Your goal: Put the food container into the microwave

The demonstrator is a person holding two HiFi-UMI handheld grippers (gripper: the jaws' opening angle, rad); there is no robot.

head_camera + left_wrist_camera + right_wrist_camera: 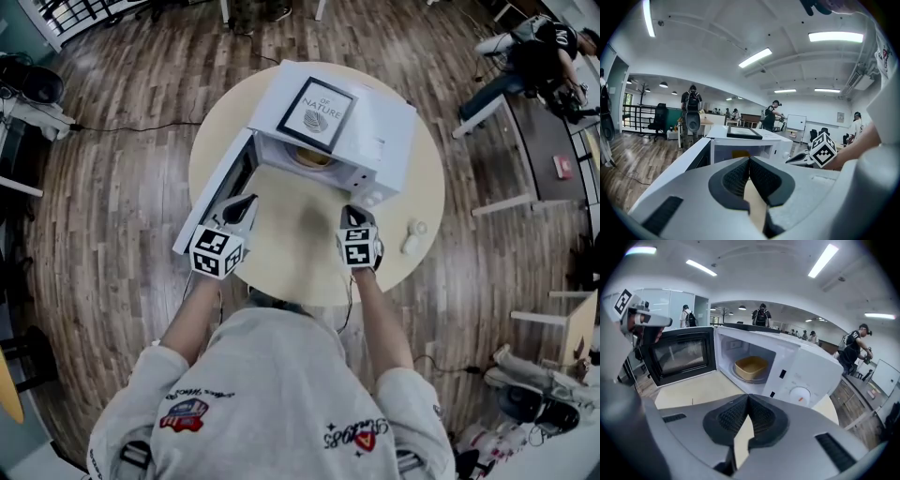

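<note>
A white microwave (375, 131) stands on the round table (309, 253), its door (217, 192) swung open to the left. A tan food container (751, 367) sits inside on the turntable, and in the head view the container (314, 156) shows only in part. My left gripper (241, 206) hovers beside the open door, jaws shut and empty. My right gripper (355, 216) hangs in front of the control panel (800, 394), jaws shut with nothing between them. In the left gripper view the left gripper (750, 164) points at the microwave (754, 145).
A framed picture (316, 112) lies on top of the microwave. A small white object (413, 236) rests on the table at the right. Other people stand further back in the room, by desks (539, 141) and chairs.
</note>
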